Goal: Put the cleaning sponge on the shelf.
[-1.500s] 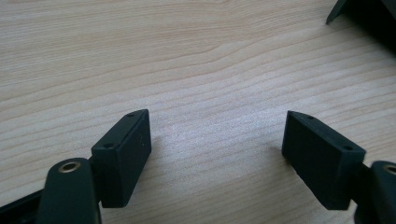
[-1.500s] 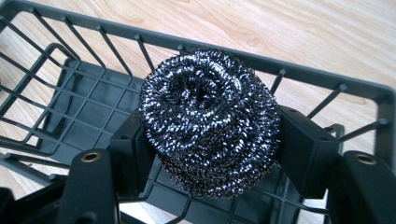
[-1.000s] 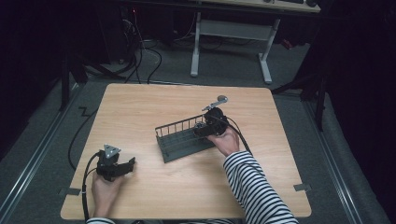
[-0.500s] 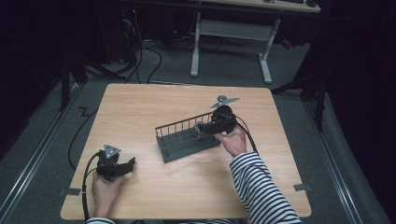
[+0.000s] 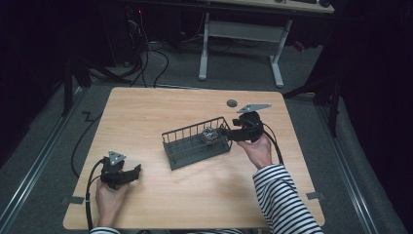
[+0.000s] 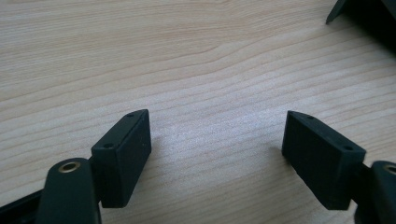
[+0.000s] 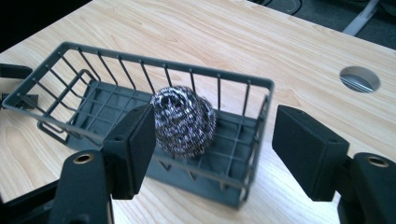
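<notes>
A dark grey wire basket (image 5: 192, 130) sits near the middle of the wooden table, and a steel-wool scourer (image 5: 209, 134) rests inside its right end. In the right gripper view the scourer (image 7: 184, 119) lies on the floor of the basket (image 7: 187, 69), just beyond the jaws. My right gripper (image 5: 225, 132) hovers at the basket's right end, open. Its jaws have just been closing, with nothing pressed between them (image 7: 215, 149). My left gripper (image 5: 136, 170) rests low at the table's front left, open over bare wood (image 6: 217, 149).
A round cable hole (image 5: 232, 103) is in the table behind the right hand; it also shows as the hole (image 7: 359, 78) at the right of the right gripper view. A white-legged desk frame (image 5: 243, 34) and floor cables stand beyond the far edge.
The right hand has drawn back to the right and lifted a little away from the basket, leaving the scourer lying inside it. The left hand has stayed put.
</notes>
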Tool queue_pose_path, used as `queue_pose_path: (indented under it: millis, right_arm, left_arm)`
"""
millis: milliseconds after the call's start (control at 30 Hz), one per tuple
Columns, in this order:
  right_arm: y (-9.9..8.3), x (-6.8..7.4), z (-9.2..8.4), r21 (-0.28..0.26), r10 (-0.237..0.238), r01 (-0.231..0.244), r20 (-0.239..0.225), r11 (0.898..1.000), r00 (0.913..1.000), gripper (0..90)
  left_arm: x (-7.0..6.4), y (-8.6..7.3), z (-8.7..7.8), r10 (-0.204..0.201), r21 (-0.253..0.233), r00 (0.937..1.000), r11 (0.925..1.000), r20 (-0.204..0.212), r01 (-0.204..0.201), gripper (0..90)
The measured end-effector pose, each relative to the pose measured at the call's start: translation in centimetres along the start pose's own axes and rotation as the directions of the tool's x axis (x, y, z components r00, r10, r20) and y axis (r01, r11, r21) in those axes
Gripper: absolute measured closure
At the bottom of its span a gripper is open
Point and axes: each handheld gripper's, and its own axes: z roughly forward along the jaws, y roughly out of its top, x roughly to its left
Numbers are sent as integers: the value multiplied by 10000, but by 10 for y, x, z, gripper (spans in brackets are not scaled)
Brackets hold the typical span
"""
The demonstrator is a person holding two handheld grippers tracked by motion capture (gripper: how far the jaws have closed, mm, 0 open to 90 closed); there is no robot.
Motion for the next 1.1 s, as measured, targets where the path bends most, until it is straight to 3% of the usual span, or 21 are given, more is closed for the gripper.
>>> queue_pose_path:
  millis: [133,500,700,833,1100]
  right_arm:
    - [-8,-4,-9,24,49,-49,125,10000,9999,311]
    - [-30,-16,-41,-531,466,-447,348,9976,9983,330]
    - [-43,-19,-48,-501,533,-504,580,9975,9969,330]
    - [-51,-20,-59,-852,678,-622,638,9944,9957,344]
    - [-66,-23,-70,-1065,1003,-924,716,9900,9924,353]
  left_arm:
    - [0,0,0,1,-12,10000,10000,-8,-1,242]
    - [0,0,0,-3,-19,10000,10000,-2,3,242]
    - [0,0,0,-1,-17,10000,10000,-1,1,242]
    - [0,0,0,-1,-19,10000,10000,0,1,243]
    - [0,0,0,0,-20,10000,10000,-2,0,243]
